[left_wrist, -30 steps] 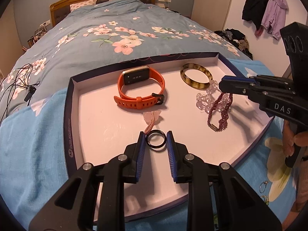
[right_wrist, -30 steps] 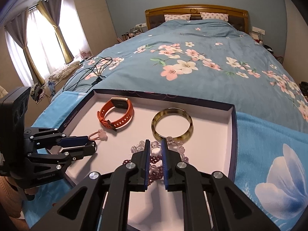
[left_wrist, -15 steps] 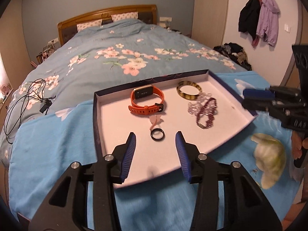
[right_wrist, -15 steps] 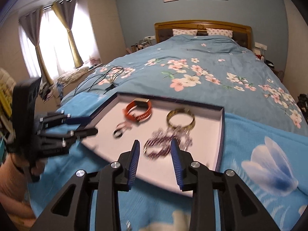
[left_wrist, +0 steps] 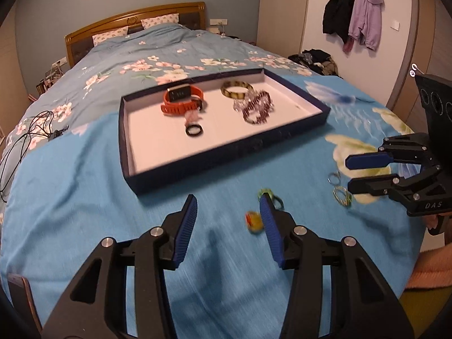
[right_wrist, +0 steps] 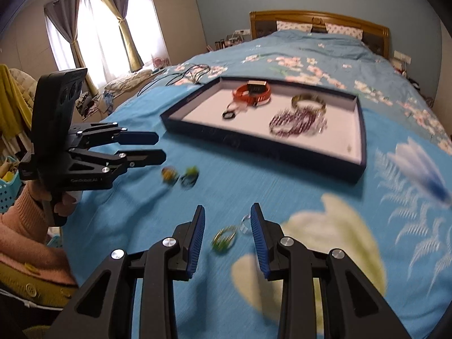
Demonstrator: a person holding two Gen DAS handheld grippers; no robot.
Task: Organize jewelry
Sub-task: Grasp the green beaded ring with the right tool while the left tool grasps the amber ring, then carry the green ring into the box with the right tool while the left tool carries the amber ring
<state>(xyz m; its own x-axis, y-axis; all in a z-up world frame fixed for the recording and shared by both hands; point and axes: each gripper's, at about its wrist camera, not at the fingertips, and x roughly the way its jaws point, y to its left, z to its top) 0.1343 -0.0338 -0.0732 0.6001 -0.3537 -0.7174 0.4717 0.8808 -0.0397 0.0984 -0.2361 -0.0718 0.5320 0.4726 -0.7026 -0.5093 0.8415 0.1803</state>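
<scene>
A dark blue tray (left_wrist: 226, 152) with a white floor lies on the blue bedspread. It holds an orange watch (left_wrist: 182, 100), a tortoiseshell bangle (left_wrist: 236, 89), beaded bracelets (left_wrist: 255, 106) and a black ring (left_wrist: 194, 130). My left gripper (left_wrist: 228, 210) is open and empty, near the tray's front, over a yellow ring (left_wrist: 253, 220) and a green ring (left_wrist: 269, 195). My right gripper (right_wrist: 227, 226) is open and empty above a gold-green ring (right_wrist: 224, 238) and a silver ring (right_wrist: 245, 224). The tray (right_wrist: 282, 147) also shows in the right wrist view.
Black cables (left_wrist: 25, 135) lie on the bed at the left. The wooden headboard (left_wrist: 135, 21) is at the far end. Coats (left_wrist: 353, 11) hang on the right wall. Curtained windows (right_wrist: 99, 25) are at the left.
Both grippers pulled back from the tray towards the bed's near edge and opened wider. The black ring stays in the tray. Loose rings on the bedspread came into view.
</scene>
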